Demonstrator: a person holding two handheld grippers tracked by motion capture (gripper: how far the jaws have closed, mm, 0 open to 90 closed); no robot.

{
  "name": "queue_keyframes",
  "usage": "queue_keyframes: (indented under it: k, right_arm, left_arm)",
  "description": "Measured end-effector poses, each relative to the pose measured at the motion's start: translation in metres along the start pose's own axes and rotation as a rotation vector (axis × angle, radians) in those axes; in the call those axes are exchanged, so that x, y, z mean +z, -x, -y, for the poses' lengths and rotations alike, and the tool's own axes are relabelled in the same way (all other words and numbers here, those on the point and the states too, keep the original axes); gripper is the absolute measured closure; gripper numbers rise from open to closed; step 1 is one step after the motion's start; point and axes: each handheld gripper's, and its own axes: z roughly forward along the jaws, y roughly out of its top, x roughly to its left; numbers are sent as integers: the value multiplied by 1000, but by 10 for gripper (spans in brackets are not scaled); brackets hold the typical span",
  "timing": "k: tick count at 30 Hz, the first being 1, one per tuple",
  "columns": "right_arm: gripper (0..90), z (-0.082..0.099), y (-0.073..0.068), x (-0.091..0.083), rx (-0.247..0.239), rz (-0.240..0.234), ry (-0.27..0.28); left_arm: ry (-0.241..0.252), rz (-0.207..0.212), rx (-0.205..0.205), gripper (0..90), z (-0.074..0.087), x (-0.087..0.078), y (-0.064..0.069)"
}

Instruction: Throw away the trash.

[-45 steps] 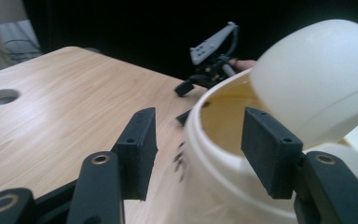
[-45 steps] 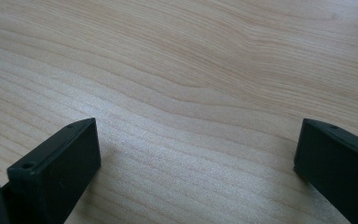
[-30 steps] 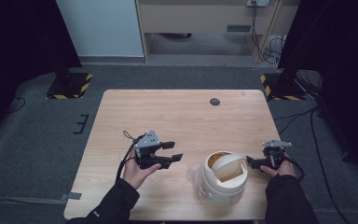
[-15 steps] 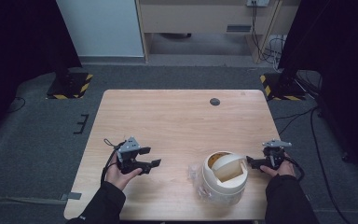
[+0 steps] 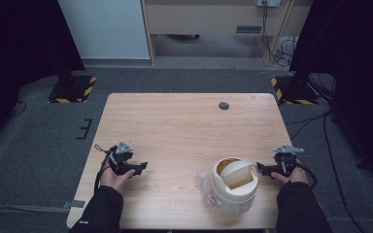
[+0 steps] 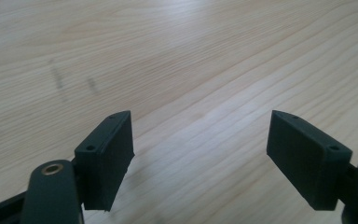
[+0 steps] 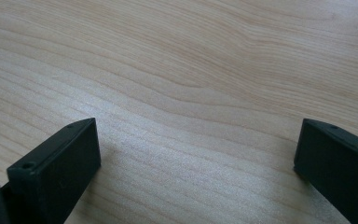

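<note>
On the wooden counter (image 5: 184, 131), a white bucket (image 5: 232, 187) lies tipped on its side near the front edge, its open mouth up toward the camera, with a scrap of clear plastic (image 5: 203, 180) touching its left side. The right hand-held gripper (image 5: 264, 169) rests just right of the bucket, released with jaws wide and nothing between them. The left hand-held gripper (image 5: 140, 168) sits well apart near the counter's left edge, its jaws having just been opening, released and empty over bare wood.

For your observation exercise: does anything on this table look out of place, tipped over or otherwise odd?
Yes. The white container near the table's front edge lies tipped, its open mouth showing a tan inside. Something clear and crinkled lies against its left side; what it is cannot be told. Both grippers, left gripper and right gripper, rest apart from it, empty.
</note>
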Motion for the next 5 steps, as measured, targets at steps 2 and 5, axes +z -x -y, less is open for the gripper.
queue_keyframes:
  k: [2,5]
  right_arm:
    - [6,0,0,0,-1,1,0]
    - [6,0,0,0,1,1,0]
  left_arm:
    - [-17,-18,-19,223,3,2,-4]
    - [-40,-24,-37,219,7,5,-7]
